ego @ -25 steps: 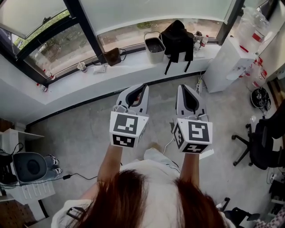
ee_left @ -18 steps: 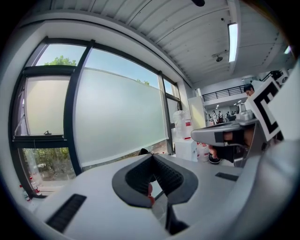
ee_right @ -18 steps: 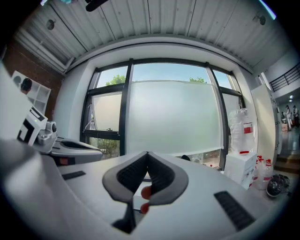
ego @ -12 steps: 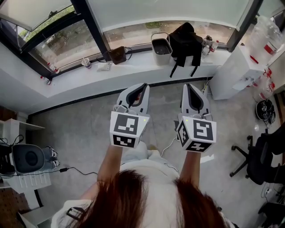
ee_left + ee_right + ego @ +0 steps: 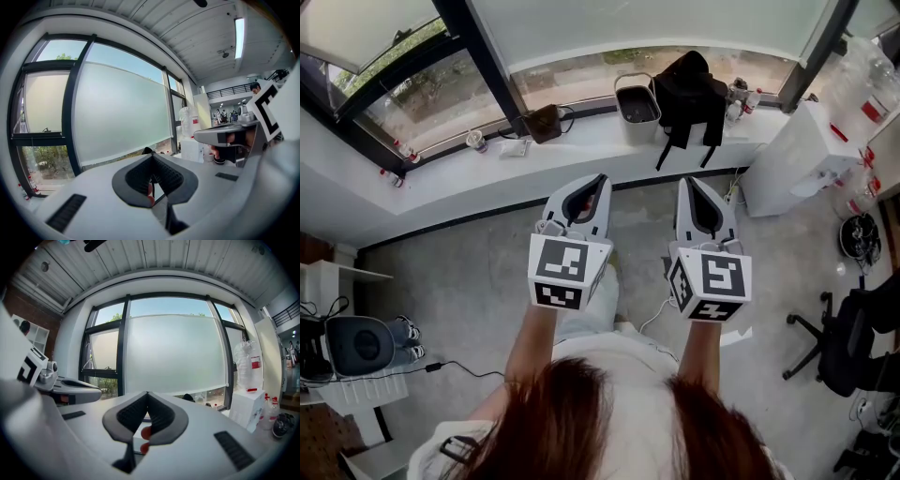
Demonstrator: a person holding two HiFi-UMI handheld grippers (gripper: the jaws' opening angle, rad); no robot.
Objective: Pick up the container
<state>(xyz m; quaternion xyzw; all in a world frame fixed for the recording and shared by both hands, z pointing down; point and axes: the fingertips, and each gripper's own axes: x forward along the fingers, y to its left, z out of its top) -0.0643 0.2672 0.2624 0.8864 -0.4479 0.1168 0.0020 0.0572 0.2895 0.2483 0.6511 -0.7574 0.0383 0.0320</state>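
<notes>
Windowsill [image 5: 581,148] is carrying the container [image 5: 637,106]. I'm holding left gripper [image 5: 598,180] and right gripper [image 5: 688,183] jaws together, both empty.

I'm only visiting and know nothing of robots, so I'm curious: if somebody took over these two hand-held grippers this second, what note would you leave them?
Left gripper: jaws shut, nothing in them, held out over the floor.
Right gripper: the same, beside it.
Container: white, open-topped, upright on the windowsill ahead, with a black bag just right of it in the head view. Neither gripper touches it.
Done: nothing yet.
Left: step up to the windowsill, open the jaws, probably grip the container at its rim, and lift.
</notes>
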